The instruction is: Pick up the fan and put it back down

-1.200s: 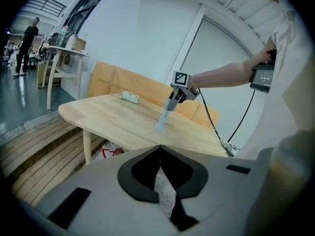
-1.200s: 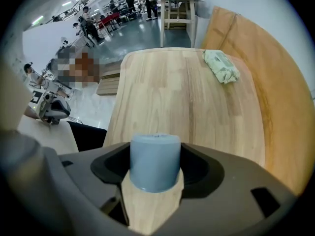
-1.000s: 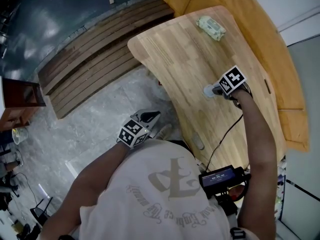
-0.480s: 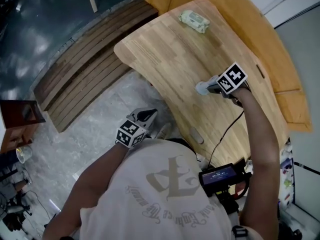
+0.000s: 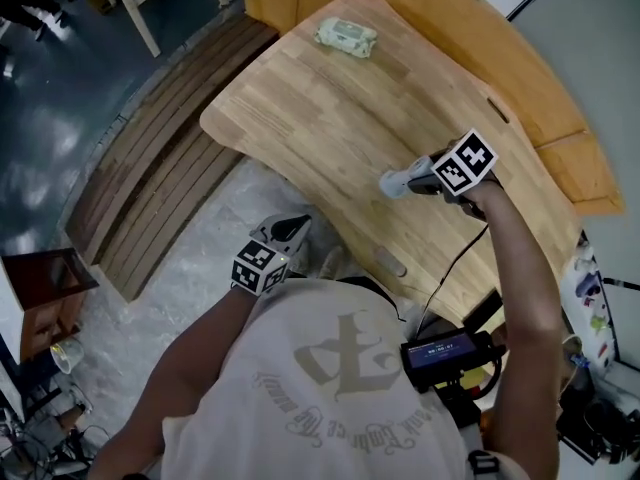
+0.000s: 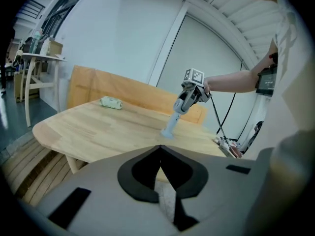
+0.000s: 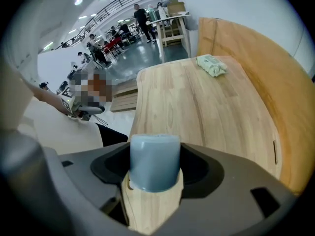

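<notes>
Wooden table (image 5: pixel 300 98) carries a green wipes pack (image 5: pixel 346 37) near its far edge. Right gripper (image 5: pixel 412 179) pinches the pale blue fan (image 5: pixel 393 182) between its jaws over the table's middle. Whether the fan's base touches the wood cannot be determined. Left gripper (image 5: pixel 290 230) hangs beside the table, over the grey floor (image 5: pixel 200 268), jaws pressed together with nothing between them.

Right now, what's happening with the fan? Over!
Right gripper shut on fan. Left gripper shut, empty, off the table. Fan's base near tabletop. Green pack far off, nothing in the way.
</notes>
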Demonstrator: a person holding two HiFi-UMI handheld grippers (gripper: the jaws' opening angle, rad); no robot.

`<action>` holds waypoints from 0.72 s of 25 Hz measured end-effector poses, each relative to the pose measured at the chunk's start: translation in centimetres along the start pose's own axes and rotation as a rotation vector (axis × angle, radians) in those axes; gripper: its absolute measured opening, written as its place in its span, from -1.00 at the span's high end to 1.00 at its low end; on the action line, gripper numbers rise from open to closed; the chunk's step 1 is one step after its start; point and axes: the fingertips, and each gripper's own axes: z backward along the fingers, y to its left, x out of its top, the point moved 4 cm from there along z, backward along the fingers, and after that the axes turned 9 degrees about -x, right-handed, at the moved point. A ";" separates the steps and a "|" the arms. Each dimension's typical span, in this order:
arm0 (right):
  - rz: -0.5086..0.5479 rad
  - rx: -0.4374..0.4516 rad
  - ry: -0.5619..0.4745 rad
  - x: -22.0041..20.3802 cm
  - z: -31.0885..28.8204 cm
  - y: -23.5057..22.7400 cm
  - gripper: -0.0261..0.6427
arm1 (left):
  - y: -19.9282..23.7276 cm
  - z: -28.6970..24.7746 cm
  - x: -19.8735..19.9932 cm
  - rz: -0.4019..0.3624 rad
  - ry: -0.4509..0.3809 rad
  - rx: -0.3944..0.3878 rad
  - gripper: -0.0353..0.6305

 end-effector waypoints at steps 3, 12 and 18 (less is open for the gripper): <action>-0.048 0.000 -0.025 -1.6 0.9 0.1 0.00 | 0.1 -0.7 0.7 -0.022 0.012 -0.021 0.86; -0.147 0.000 -0.053 -7.1 2.7 1.0 0.00 | -0.1 -3.5 2.3 -0.102 0.057 -0.096 0.86; -0.211 -0.019 -0.049 -10.8 4.1 1.3 0.00 | -1.4 -6.0 3.4 -0.139 0.078 -0.169 0.86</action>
